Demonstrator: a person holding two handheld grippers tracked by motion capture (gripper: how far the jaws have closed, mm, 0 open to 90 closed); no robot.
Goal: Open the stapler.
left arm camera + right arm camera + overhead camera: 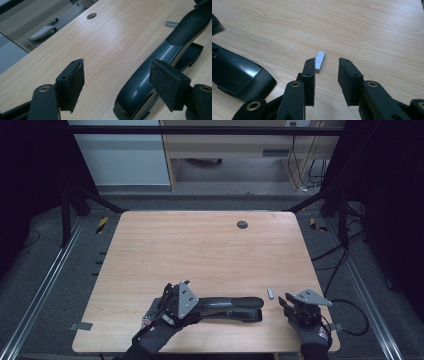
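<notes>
A glossy black stapler (232, 308) and a small silver-grey staple strip (270, 293) lie on a light wood-grain table (200, 245).

The table (200, 245) takes up the middle of the high view. The stapler (232, 308) lies near the table's bottom edge, lengthwise left to right, with the left gripper (181, 301) at its left end. Just right of its right end lies the staple strip (271, 293). The right gripper (300, 307) sits lower right of the strip. A hole (242, 224) is at upper centre.
</notes>
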